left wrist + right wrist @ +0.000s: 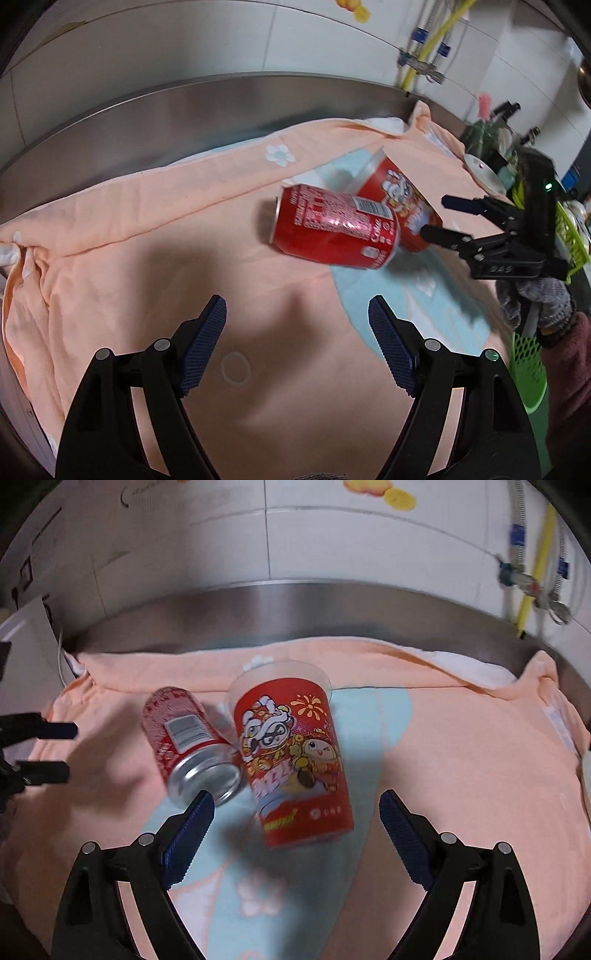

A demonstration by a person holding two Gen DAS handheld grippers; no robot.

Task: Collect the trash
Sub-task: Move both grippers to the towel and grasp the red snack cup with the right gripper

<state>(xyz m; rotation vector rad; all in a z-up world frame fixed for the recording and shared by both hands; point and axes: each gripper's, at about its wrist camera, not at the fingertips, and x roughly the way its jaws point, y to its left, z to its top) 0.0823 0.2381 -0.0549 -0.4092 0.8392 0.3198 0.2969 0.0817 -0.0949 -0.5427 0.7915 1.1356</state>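
Two pieces of trash lie side by side on a peach cloth [461,775] spread over a steel counter [332,609]. Going left to right in the right wrist view: the left gripper [55,749] reaches in from the left edge with its jaws spread and nothing between them. Next is a red can [184,738] on its side, its silver end turned toward the camera. Touching it on the right is a red cup [295,760] with cartoon print, also lying down, its clear rim toward the back wall. Both rest partly on a pale blue patch of the cloth. The right gripper [295,812] hangs over them with jaws wide apart and holding nothing; its left finger [188,830] sits just in front of the can's end, and the cup's base lies in the gap between the fingers, not pressed.

In the left wrist view the left gripper [297,339] stands open over bare cloth [110,221], the can [332,229] beyond it. The cup [399,192] lies behind the can, and the right gripper [436,218], held in a gloved hand [539,302], comes in from the right with one fingertip at the cup.
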